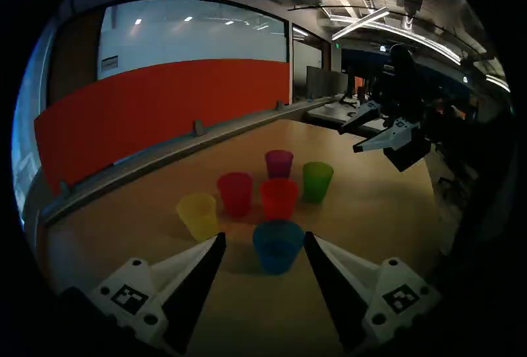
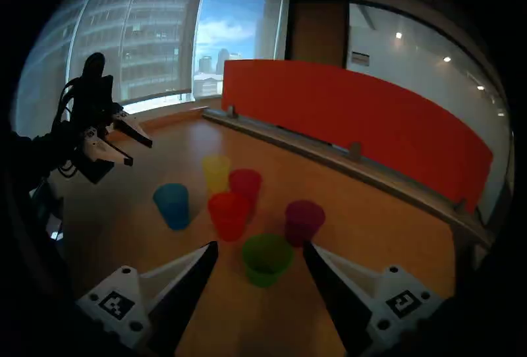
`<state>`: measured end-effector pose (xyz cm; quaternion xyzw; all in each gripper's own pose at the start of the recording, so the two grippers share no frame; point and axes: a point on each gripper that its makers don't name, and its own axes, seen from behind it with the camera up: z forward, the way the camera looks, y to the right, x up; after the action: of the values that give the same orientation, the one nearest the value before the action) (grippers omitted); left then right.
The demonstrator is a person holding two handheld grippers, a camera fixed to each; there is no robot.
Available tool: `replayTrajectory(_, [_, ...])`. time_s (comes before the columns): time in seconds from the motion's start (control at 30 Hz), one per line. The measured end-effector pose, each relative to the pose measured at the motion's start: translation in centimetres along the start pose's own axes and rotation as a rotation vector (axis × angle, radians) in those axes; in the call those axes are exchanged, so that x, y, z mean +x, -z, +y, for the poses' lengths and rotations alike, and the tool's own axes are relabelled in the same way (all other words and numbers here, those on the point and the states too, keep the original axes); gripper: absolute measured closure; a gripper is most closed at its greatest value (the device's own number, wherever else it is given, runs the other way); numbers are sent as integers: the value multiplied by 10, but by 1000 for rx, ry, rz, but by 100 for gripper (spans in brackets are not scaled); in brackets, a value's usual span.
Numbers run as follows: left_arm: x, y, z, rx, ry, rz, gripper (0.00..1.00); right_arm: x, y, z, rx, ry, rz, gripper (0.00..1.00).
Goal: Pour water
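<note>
Wooden surface point(image 1: 382, 219) stretches out under me, backed by a long orange partition panel point(image 1: 165, 107). My left gripper point(image 1: 263, 238) hangs with its fingers spread wide, holding nothing. My right gripper point(image 2: 259, 245) is spread and empty too.

Straight ahead of the left one, framed between its fingers but untouched, stands an upright translucent blue plastic cup point(image 1: 278, 246). A translucent green plastic cup point(image 2: 266, 258) stands the same way before the right one.

Beyond them cluster a yellow plastic cup point(image 1: 197, 215), a red plastic cup point(image 1: 235, 192), an orange-red plastic cup point(image 1: 278, 197) and a magenta plastic cup point(image 1: 278, 163).

Each gripper looks to have its own nearest cup dead ahead and lower, so I judge a forward, downward reach comes first. Whether any cup holds water I cannot tell.
</note>
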<state>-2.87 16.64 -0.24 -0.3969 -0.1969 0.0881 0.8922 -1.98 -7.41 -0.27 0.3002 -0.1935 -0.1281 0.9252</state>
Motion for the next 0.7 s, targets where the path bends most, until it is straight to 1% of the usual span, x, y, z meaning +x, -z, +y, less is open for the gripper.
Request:
replayTrajectory(0.3, [-18, -11, 5, -24, -7, -56, 12, -14, -9, 2, 7, -7, -27, 0])
replayTrajectory(0.5, [-29, -17, 6, -31, -23, -92, 12, -26, -15, 4, 9, -6, -46, 0])
replayTrajectory(0.7, [-46, -24, 11, -51, -22, -140, 12, -35, -23, 5, 15, -7, -62, 0])
